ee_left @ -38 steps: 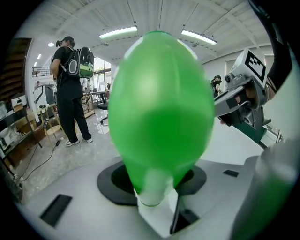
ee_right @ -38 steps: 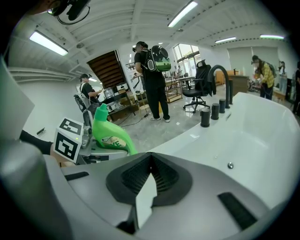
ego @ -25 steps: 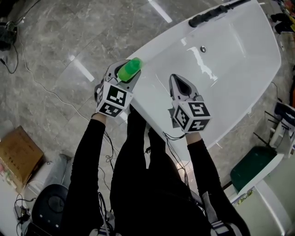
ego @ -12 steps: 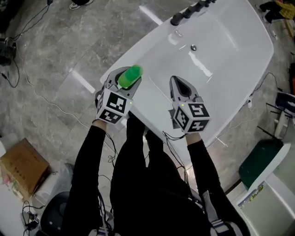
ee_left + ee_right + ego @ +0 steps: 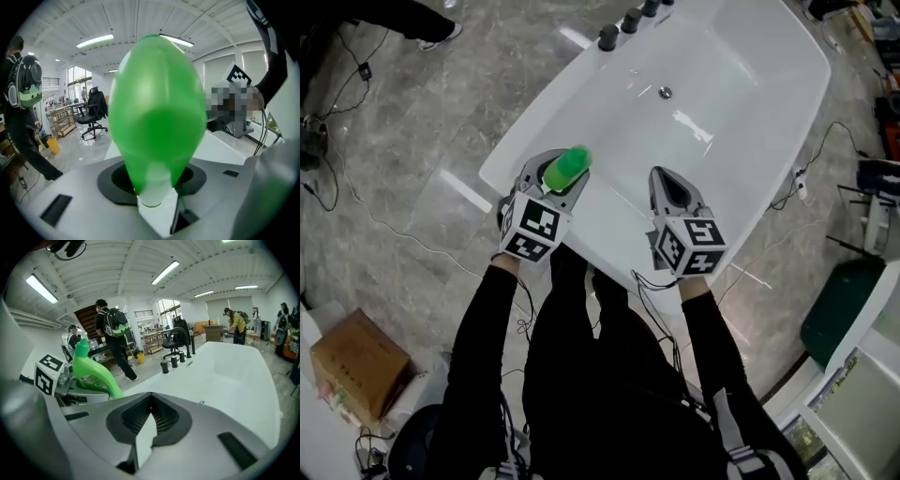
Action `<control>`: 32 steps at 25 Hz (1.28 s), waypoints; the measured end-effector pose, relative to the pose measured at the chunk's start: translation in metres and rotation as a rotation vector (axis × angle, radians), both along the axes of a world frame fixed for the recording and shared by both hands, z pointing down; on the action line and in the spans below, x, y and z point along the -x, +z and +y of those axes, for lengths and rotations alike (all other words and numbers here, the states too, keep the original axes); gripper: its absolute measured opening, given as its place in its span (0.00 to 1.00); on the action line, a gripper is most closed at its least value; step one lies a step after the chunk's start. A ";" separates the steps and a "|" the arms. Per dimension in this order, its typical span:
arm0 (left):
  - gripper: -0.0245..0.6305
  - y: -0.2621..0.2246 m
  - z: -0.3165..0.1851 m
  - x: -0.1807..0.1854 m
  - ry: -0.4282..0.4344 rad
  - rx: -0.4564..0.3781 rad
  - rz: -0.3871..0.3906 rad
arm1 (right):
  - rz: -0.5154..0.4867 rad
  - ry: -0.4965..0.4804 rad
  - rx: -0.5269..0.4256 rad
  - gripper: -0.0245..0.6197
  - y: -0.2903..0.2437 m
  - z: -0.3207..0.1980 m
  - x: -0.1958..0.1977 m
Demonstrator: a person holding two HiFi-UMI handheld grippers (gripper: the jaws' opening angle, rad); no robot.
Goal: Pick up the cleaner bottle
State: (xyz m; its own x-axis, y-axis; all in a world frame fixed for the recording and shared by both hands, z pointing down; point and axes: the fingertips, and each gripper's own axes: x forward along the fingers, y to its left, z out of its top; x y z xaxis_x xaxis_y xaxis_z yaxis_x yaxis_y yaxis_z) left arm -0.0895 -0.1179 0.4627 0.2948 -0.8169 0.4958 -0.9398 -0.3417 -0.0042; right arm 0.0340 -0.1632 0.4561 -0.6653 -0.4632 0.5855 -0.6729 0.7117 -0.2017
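The cleaner bottle (image 5: 565, 167) is bright green, and my left gripper (image 5: 551, 178) is shut on it above the near rim of a white bathtub (image 5: 741, 103). In the left gripper view the bottle (image 5: 159, 108) fills the middle, its pale neck down between the jaws of the left gripper (image 5: 157, 190). My right gripper (image 5: 672, 187) hovers over the tub a little to the right, jaws together with nothing in them. From the right gripper (image 5: 150, 401) I see the bottle (image 5: 91, 369) at the left and the tub (image 5: 234, 371) ahead.
Dark tap knobs (image 5: 628, 23) line the tub's far end, with a drain (image 5: 666, 92) below them. A cardboard box (image 5: 352, 361) and cables (image 5: 384, 225) lie on the grey floor at left. A green bin (image 5: 848, 309) stands at right. People (image 5: 112, 333) and an office chair (image 5: 178, 341) are beyond.
Both grippers have moved together along the tub's near edge, the left still gripping the bottle. The tap end of the tub now sits further left in the head view.
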 end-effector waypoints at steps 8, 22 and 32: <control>0.33 -0.006 -0.004 -0.063 0.080 -0.008 -0.007 | -0.012 0.074 -0.029 0.04 -0.011 0.004 -0.061; 0.33 -0.019 0.008 -0.147 0.163 -0.024 -0.026 | -0.017 0.148 -0.064 0.04 -0.025 0.027 -0.147; 0.33 -0.020 0.016 -0.185 0.186 -0.038 -0.021 | -0.015 0.160 -0.076 0.04 -0.027 0.040 -0.181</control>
